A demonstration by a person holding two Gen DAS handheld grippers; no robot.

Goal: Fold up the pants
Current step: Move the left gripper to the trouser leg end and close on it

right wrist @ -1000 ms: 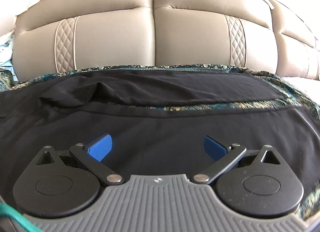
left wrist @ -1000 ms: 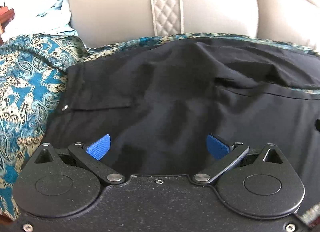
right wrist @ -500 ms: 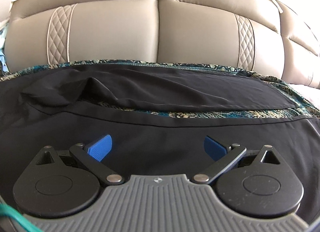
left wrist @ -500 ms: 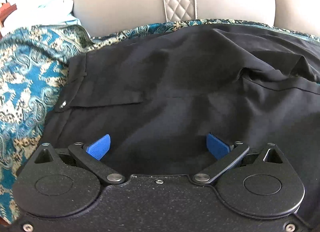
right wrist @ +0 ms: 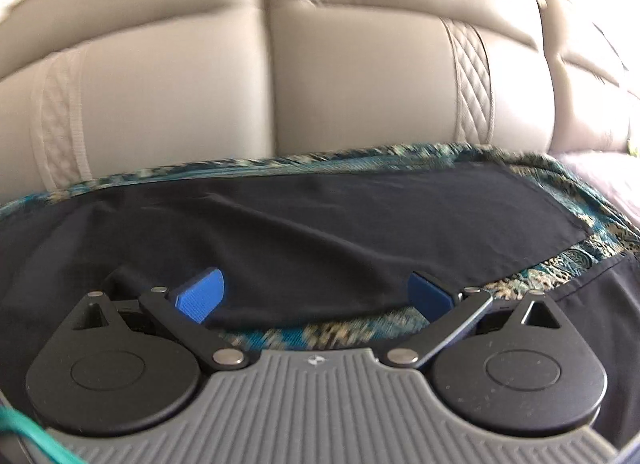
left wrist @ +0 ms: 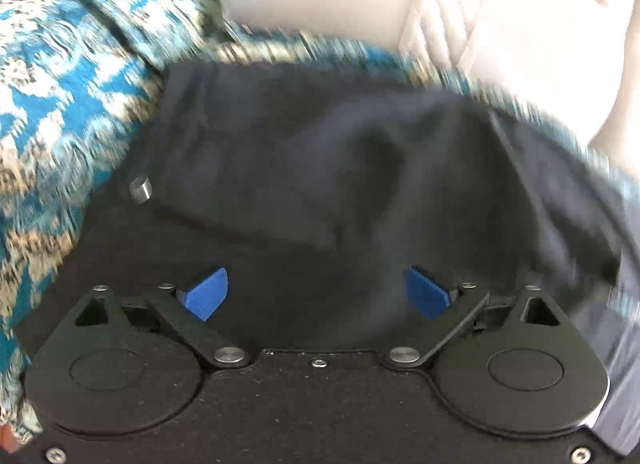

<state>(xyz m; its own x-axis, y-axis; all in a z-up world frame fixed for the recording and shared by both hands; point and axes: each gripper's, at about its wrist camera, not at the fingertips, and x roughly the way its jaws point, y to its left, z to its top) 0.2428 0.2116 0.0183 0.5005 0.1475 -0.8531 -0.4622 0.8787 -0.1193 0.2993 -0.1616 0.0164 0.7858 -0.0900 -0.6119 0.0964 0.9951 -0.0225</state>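
Black pants (left wrist: 320,167) lie spread over a teal patterned cloth (left wrist: 68,75) on a beige leather sofa (right wrist: 360,75). Over the waist end, near a metal button (left wrist: 141,187), the left claw (left wrist: 316,292) stands wide, its jaws having just eased inward a little, touching nothing. Above the leg end (right wrist: 360,215), where the cloth shows between the two legs, the right claw (right wrist: 316,296) is also spread wide, gripping nothing.
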